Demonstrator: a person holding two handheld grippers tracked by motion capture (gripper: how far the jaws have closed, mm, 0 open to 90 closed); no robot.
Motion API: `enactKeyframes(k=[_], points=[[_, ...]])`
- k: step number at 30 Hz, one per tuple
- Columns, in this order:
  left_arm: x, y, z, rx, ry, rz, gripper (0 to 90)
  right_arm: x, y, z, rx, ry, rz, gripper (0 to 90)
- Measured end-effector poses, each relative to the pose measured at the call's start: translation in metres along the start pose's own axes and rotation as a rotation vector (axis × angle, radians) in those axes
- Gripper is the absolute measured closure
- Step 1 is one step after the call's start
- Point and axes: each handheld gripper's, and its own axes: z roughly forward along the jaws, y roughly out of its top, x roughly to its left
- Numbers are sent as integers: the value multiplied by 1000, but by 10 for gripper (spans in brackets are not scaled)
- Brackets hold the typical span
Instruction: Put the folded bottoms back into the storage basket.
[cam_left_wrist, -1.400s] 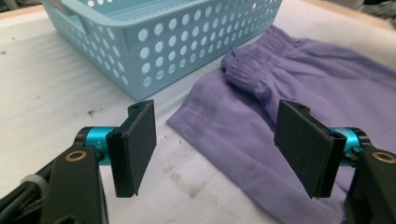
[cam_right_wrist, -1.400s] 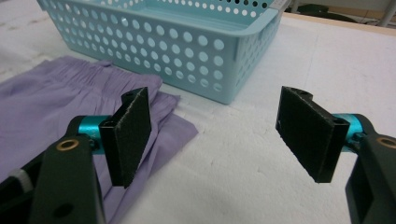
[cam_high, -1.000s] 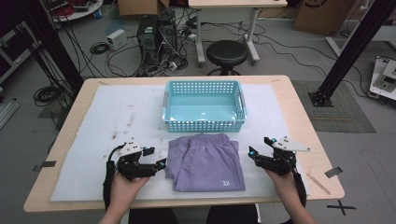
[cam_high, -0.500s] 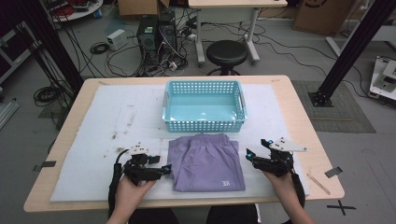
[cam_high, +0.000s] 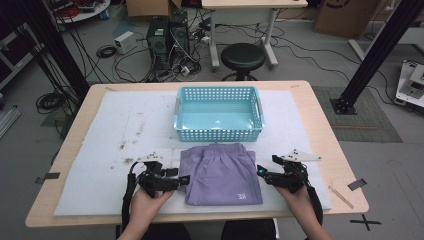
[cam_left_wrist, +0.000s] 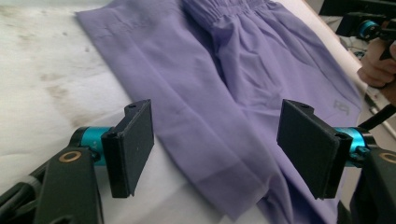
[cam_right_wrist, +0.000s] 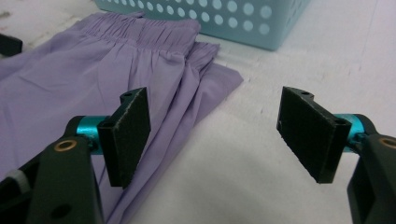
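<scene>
Both flanking folded purple shorts (cam_high: 221, 172) lying on counter (cam_high: 100, 135) before turquoise basket (cam_high: 218, 114); left gripper (cam_high: 181, 180) and right gripper (cam_high: 261, 172) gaping, holding nothing; likely risking unfolding by pinching single layers.

The shorts (cam_left_wrist: 224, 93) run off the left gripper view at twelve and five o'clock. The logo (cam_high: 242, 196) on them is too small to read from above. In the right gripper view the basket (cam_right_wrist: 224, 18) is cut off at twelve o'clock.
</scene>
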Motion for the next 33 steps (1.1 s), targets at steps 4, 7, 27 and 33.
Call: enactKeyframes(k=[4, 7, 27, 33], points=[[-5, 1, 7, 6, -12, 4, 273, -1, -1, 6, 51, 40, 63, 262], [-11, 2, 14, 15, -21, 20, 277, 3, -2, 13, 105, 61, 77, 261], [-15, 2, -3, 18, 143, 71, 264, 16, -3, 24, 160, 94, 53, 310], [-15, 2, 6, 34, 82, 22, 231, 17, -2, 25, 164, 94, 61, 311]])
